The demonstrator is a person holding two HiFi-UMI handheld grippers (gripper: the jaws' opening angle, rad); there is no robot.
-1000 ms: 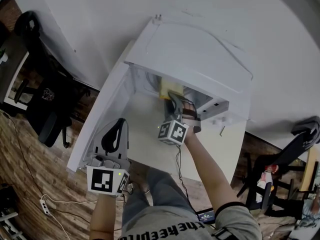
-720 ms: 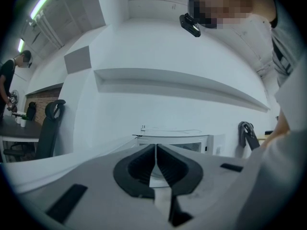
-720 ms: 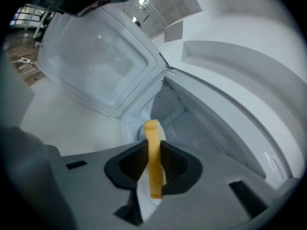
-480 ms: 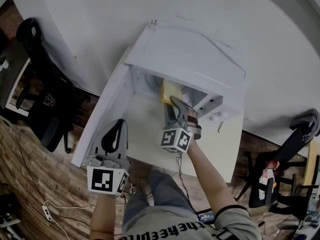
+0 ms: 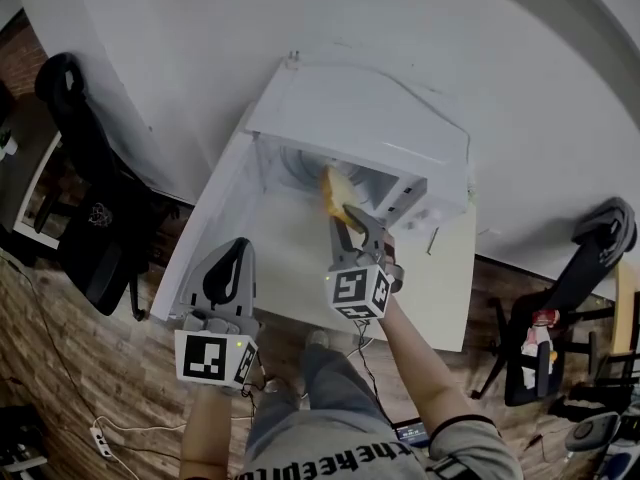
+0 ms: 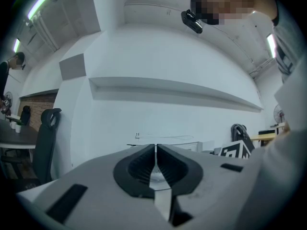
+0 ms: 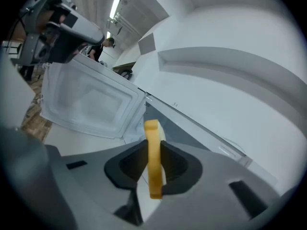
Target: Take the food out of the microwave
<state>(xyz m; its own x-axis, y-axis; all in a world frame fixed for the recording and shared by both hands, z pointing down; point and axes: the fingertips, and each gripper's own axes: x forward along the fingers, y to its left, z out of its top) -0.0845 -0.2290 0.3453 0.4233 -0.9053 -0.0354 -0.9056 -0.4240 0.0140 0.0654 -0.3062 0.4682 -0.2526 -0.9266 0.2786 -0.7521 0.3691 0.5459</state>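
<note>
Microwave [image 5: 370, 118]: white; door [image 7: 91, 104] swung open
Right gripper [image 7: 154, 164]: clamped on the food slice [image 7: 153, 152]; at the microwave's open front
Left gripper [image 6: 156, 164]: jaws pressed together, empty
Food slice: yellow; upright between the right pads, poking past their tips

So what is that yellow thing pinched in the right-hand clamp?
It is a flat yellow slice, smooth and evenly coloured, maybe bread or toy food. It stands on edge in the right gripper, whose jaws press its two flat faces. Its rounded end pokes out past them. It is held in the air at the open front of the white microwave, touching nothing else.
</note>
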